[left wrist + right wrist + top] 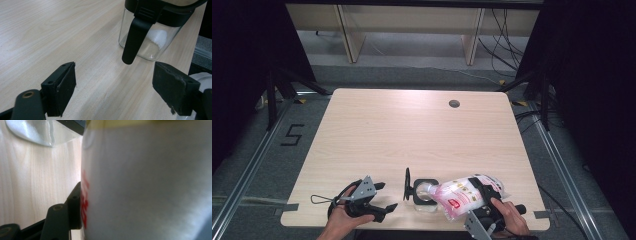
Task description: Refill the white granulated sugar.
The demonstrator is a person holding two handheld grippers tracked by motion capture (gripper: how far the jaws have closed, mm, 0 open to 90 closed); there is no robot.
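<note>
Pale wood-grain laminate forms the table (412, 130), on which all the work is seen near the front edge. A round dark grommet hole (454, 103) is set into the far right part of the top.

A soft plastic bag (462, 196) of white granules, printed in red and pink, is held tilted by the right gripper (484, 202), with its open mouth lowered onto the rim of the glass jar. In the right gripper view the bag's white wall (150, 185) is pressed against the one visible jaw pad, so the jaws are recorded as clenched on the bag, held fairly wide by its bulk.

A clear glass jar (424, 196) is stood upright on the table, between the two grippers and just left of the bag. Its black hinged lid (407, 184) is stood open on the left side. In the left gripper view a small heap of white granules (158, 37) is seen at the jar's bottom, and a black clip handle (133, 42) is hung down the jar's wall.

The left gripper (379, 197) is rested low at the front left, near the jar but apart from it. Its jaws are spread, with bare tabletop between them.
</note>
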